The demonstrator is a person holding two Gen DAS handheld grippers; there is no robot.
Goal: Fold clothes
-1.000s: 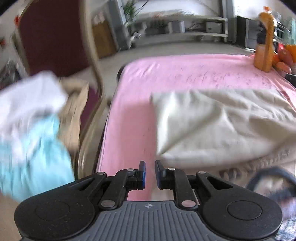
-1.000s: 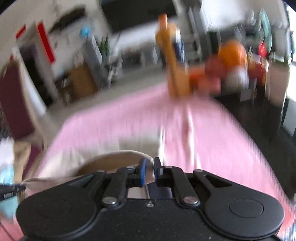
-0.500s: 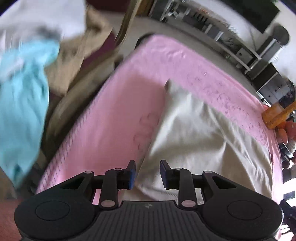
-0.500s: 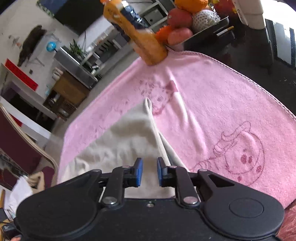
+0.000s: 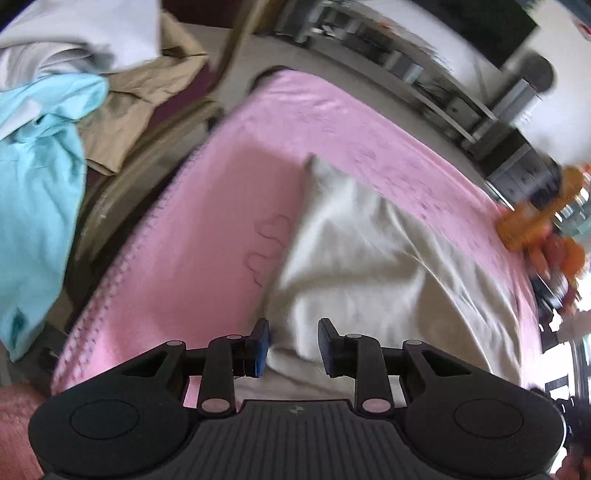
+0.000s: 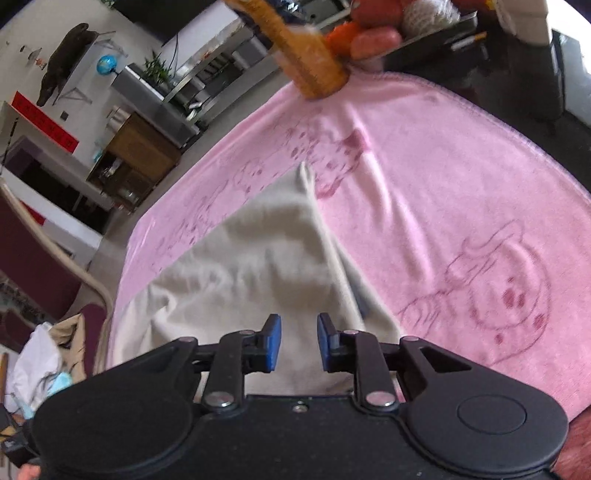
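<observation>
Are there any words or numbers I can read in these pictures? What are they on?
No words or numbers can be read here.
Red banner on the wall: dark marks, too small and blurred to read.
Orange bottle's dark label: cut off and blurred.
Pink cartoon-print blanket: only drawings, no letters.

Bare pink towel (image 6: 424, 192) right of garment (image 6: 258, 258); bottle (image 6: 303, 62) at far edge.

Left wrist camera is looking steeply down from close above the pink blanket (image 5: 229, 206), tilted, facing a chair piled with clothes (image 5: 40, 155) on its left. Right wrist camera is looking down from close by, facing an orange bottle (image 6: 306, 62) and shelving. Both views are sharing the cream garment (image 5: 369, 258) (image 6: 258, 258), blanket and bottle (image 5: 524, 225).
</observation>
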